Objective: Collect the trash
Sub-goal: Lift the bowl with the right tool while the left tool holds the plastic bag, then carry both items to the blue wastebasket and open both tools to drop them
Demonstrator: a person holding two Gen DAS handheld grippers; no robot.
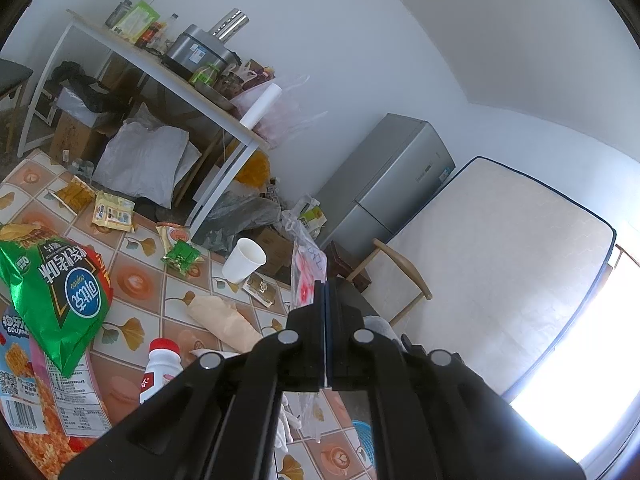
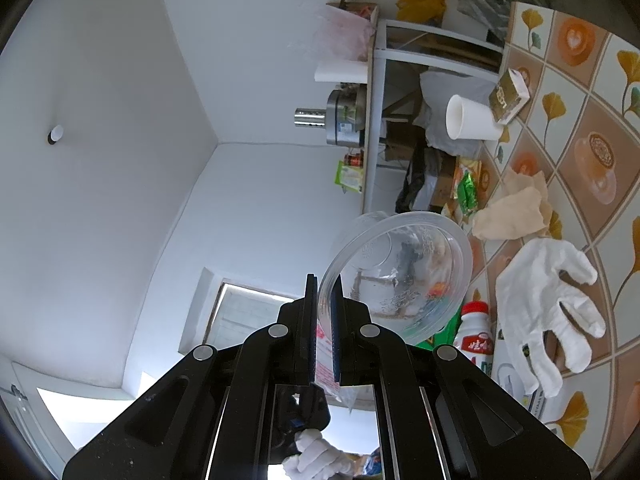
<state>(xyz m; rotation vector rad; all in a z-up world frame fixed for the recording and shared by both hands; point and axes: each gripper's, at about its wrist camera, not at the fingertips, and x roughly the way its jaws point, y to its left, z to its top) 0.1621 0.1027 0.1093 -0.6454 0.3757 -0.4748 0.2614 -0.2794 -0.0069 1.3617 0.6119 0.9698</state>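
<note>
Between the pads of the right hand-held gripper (image 2: 324, 288) sits the rim of a clear plastic bowl (image 2: 394, 274), clenched there and tipped on its side so its opening faces away to the right; a thin plastic bag with red print (image 2: 325, 354) is pinched in the same grip and hangs down behind the jaws. Just right of the bowl, on the desk (image 2: 576, 92) with its tile-and-leaf cover, lie a white glove (image 2: 548, 304), a small white bottle with a red cap (image 2: 476, 330), a crumpled brown paper bag (image 2: 512, 210), a white paper cup (image 2: 472, 118) on its side and a small gold box (image 2: 509, 95) touching it.

The left hand-held gripper (image 1: 325, 284) is clenched tight on an edge of that bag (image 1: 306, 264), which rises above its fingertips. Left of it the cup (image 1: 244, 260) stands near the desk's far edge, the brown paper bag (image 1: 222, 320) lies between cup and gripper, and the bottle (image 1: 160, 368) lies close by the gripper's left linkage. A big green snack bag (image 1: 56, 292) lies well apart at the left.
</note>
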